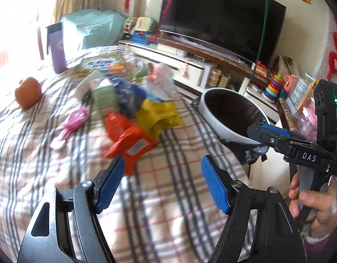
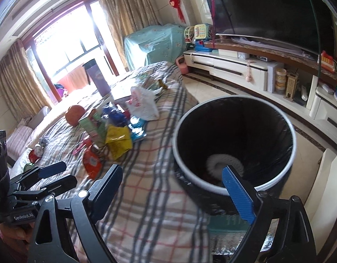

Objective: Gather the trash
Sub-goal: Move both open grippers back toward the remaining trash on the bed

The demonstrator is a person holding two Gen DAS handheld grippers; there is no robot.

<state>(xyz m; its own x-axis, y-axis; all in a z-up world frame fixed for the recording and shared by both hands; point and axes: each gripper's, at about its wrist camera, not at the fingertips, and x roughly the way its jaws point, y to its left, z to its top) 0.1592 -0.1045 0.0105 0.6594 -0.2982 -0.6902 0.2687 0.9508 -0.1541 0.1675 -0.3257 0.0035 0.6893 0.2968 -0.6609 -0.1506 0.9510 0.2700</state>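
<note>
A pile of trash lies on the plaid cloth (image 1: pixel 179 175): an orange packet (image 1: pixel 126 140), a yellow packet (image 1: pixel 157 116), a blue wrapper (image 1: pixel 129 96), a green carton (image 1: pixel 103 97) and a white plastic bag (image 1: pixel 160 83). The pile also shows in the right wrist view, with the yellow packet (image 2: pixel 118 141) and orange packet (image 2: pixel 92 162). My left gripper (image 1: pixel 163 164) is open and empty, just short of the orange packet. My right gripper (image 2: pixel 171 172) is open and empty beside the white trash bin (image 2: pixel 234 144), which has a black liner and a white roll (image 2: pixel 225 164) inside.
An orange fruit (image 1: pixel 28 92), a pink toy (image 1: pixel 69 125), a purple box (image 1: pixel 56 48) and picture books (image 1: pixel 102 63) lie on the cloth. A TV (image 1: pixel 223 15) on a white cabinet (image 2: pixel 245 70) stands behind. Toys (image 1: pixel 273 87) sit at right.
</note>
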